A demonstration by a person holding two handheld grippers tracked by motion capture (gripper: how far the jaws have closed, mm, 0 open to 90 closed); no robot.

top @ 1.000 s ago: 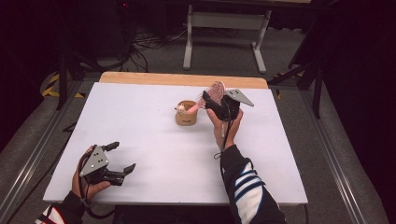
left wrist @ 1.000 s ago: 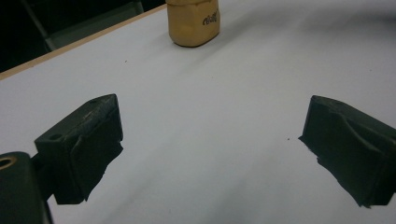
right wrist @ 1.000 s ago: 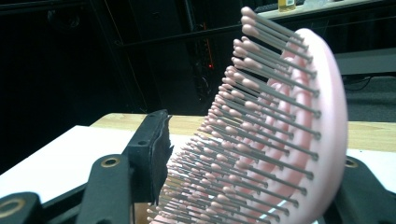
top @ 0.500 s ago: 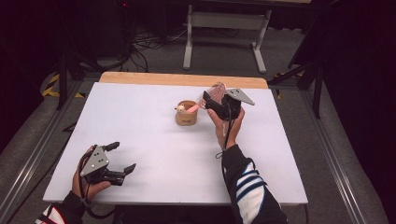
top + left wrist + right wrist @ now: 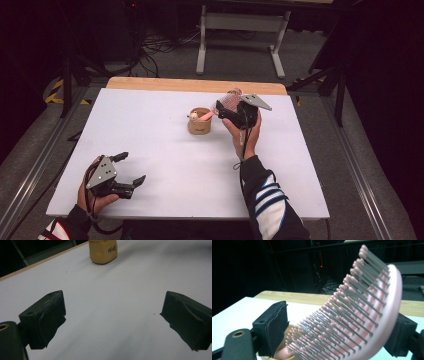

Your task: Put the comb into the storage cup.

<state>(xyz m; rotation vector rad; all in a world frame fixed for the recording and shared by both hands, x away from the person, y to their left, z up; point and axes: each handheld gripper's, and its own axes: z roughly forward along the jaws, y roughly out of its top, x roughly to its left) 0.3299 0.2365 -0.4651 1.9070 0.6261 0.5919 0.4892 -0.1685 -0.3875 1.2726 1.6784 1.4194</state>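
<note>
High view, read from left to right with the cup (image 5: 200,121) as the landmark: the left gripper (image 5: 131,170) rests on the white table (image 5: 150,150), well to the near left of the cup. In the left gripper view its jaws stand wide apart over bare table, nothing between them, and the cup (image 5: 103,251) sits far ahead.

The tan cup stands upright near the middle of the table, toward the wooden far edge (image 5: 195,85). A pink hairbrush (image 5: 227,102) leans out of it: the handle end sits inside the cup and the bristled head rises up and to the right of the cup rim.

The right gripper (image 5: 226,111) is just to the right of the cup, at the brush head. Its jaws have just been opening. In the right gripper view the hairbrush (image 5: 352,315) lies between the two black jaws; the left pad (image 5: 275,327) stands clear of the bristle tips, and the back of the brush is close to or against the right pad (image 5: 402,335), though contact cannot be confirmed.

Judgement: the brush is being released into the cup, so the placing step appears nearly complete. The head leans well outside the rim, so the cup may tip on withdrawal. Retreat straight back, clear of the bristles.
</note>
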